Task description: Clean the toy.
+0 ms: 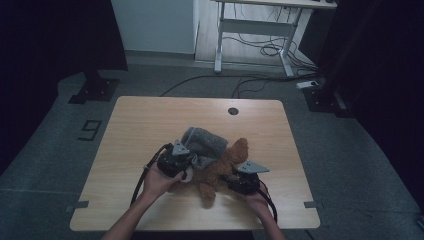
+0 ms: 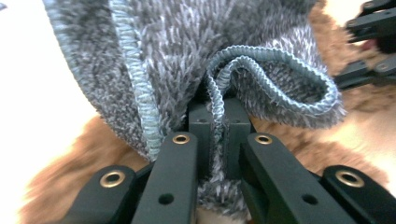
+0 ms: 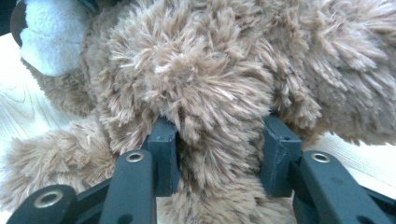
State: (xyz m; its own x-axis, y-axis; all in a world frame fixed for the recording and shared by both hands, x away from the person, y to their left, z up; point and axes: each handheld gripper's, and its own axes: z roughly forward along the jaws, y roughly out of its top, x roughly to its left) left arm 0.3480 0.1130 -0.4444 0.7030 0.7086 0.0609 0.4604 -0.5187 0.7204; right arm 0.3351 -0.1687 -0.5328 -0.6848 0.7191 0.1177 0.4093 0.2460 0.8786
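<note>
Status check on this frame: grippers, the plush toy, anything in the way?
Left gripper shut on grey cloth hem. Right gripper clamped around brown plush toy limb. Cloth draped over toy on table; nothing blocking.

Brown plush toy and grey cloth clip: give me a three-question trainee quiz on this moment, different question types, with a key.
1. True or false: the left gripper has its jaws closed on a hemmed edge of the grey fleece cloth.
2. What do the right gripper jaws grip? A) the cloth B) a limb of the brown plush toy C) a cable
3. Fill in: in the high view, the cloth lies partly over the ___ on the wooden table.

Key
1. True; the stitched edge is pinched between them.
2. B; fur bulges between the two jaws.
3. Plush toy.
</note>
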